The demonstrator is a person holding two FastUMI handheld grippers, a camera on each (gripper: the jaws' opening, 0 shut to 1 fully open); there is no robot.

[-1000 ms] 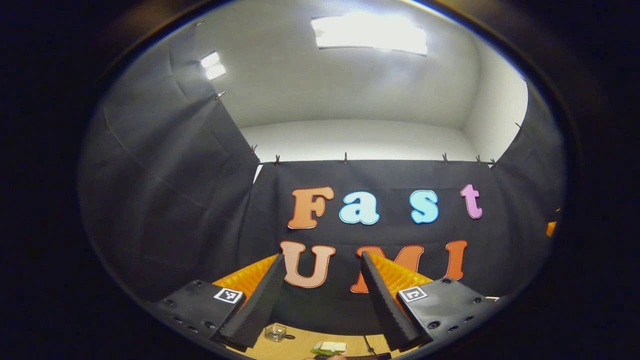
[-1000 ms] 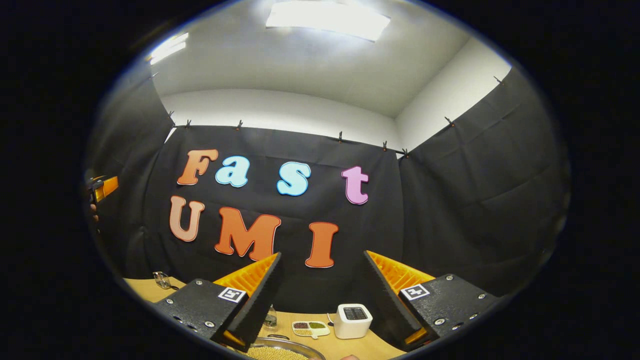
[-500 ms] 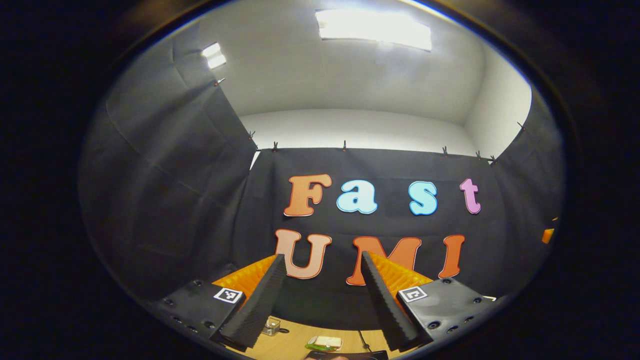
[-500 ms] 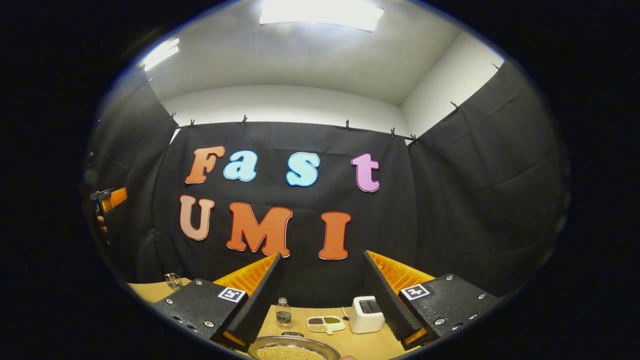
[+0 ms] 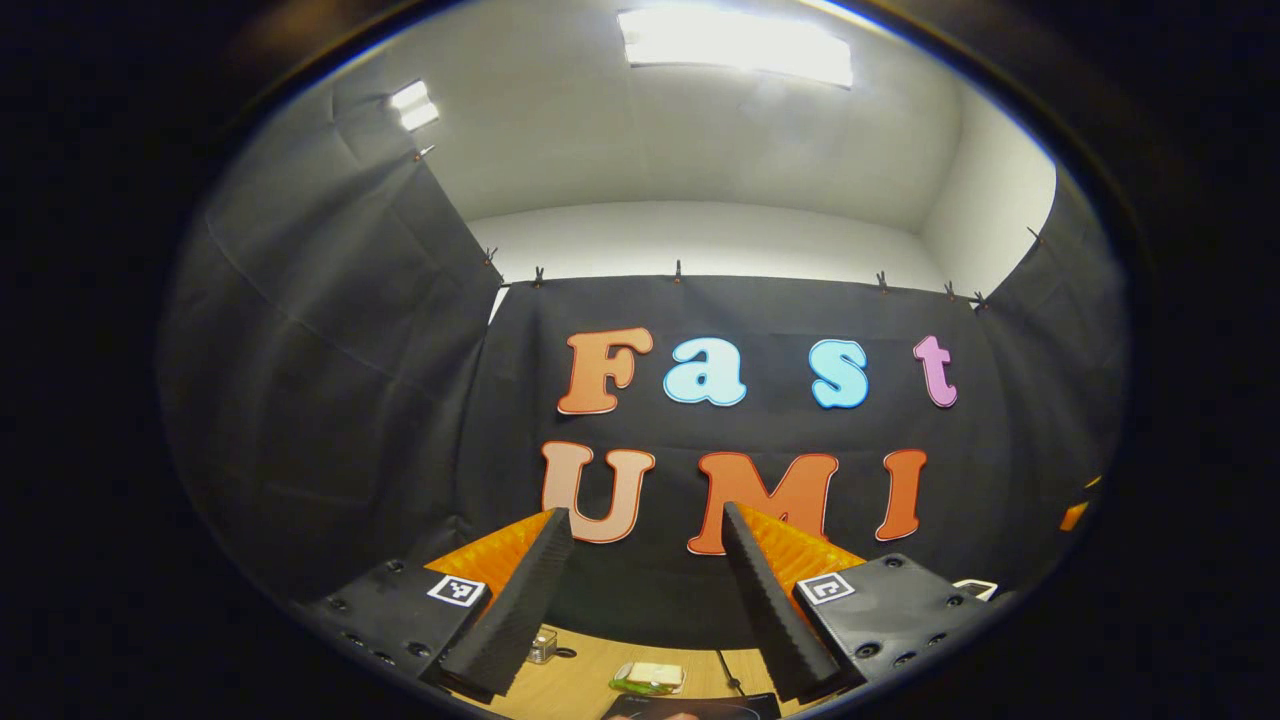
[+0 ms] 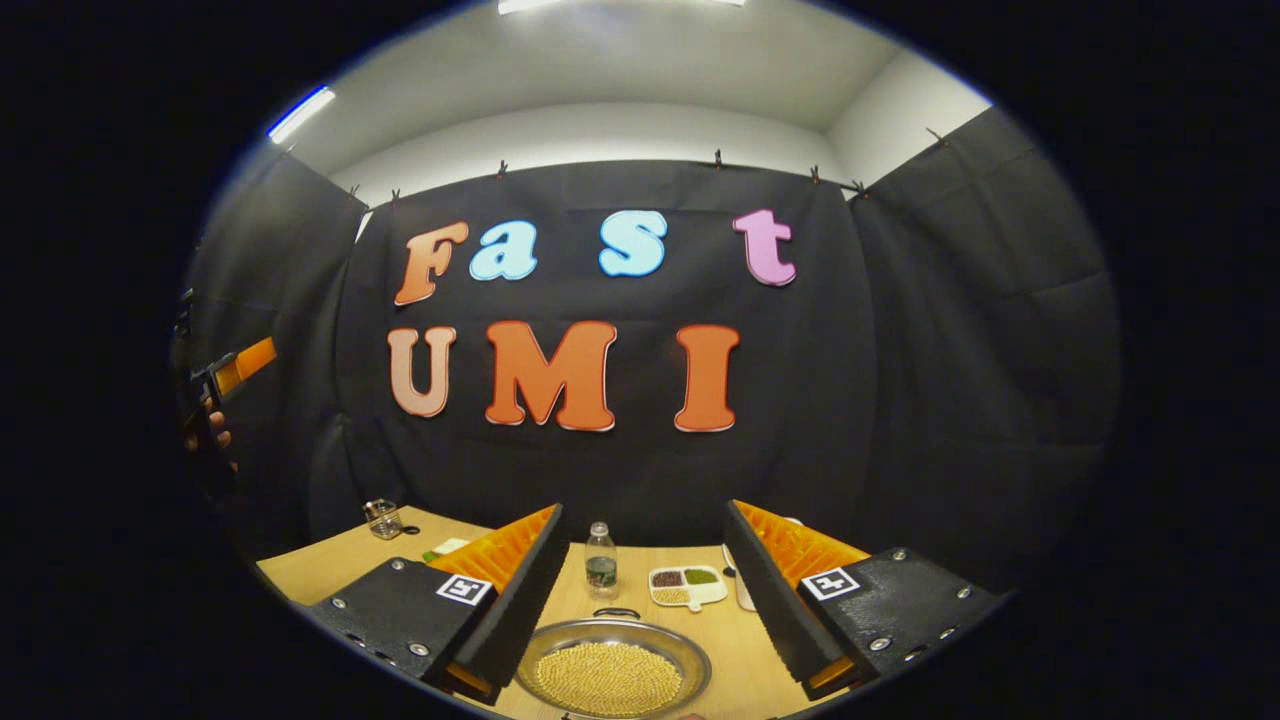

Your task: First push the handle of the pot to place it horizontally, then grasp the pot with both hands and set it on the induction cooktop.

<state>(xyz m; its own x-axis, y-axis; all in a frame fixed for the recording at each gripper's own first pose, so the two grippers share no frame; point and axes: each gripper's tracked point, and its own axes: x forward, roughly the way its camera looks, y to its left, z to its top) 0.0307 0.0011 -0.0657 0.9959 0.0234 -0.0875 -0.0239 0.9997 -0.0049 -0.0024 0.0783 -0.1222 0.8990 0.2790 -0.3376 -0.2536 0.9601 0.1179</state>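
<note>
The pot (image 6: 612,668) is a shallow steel pan full of yellow beans, low in the right gripper view. A small dark loop handle (image 6: 615,613) sits on its far rim. My right gripper (image 6: 643,510) hangs open above it with nothing between the fingers. My left gripper (image 5: 645,515) is open too, facing the black wall. A dark flat slab (image 5: 690,708), perhaps the induction cooktop, peeks in at the bottom edge of the left gripper view. In the right gripper view the left gripper (image 6: 235,365) and the hand (image 6: 215,430) holding it show at the far left.
On the wooden table (image 6: 320,560) behind the pot stand a small bottle (image 6: 601,560), a divided dish (image 6: 685,585) of beans and a white device (image 6: 742,592) partly behind my finger. A glass jar (image 6: 382,518) stands far left. A green-and-white item (image 5: 648,677) and a cable (image 5: 730,675) lie near the slab.
Both views have tipped downward, the right one much more. The pot, seen before only as a rim at the bottom, now shows whole. Both grippers stay open.
</note>
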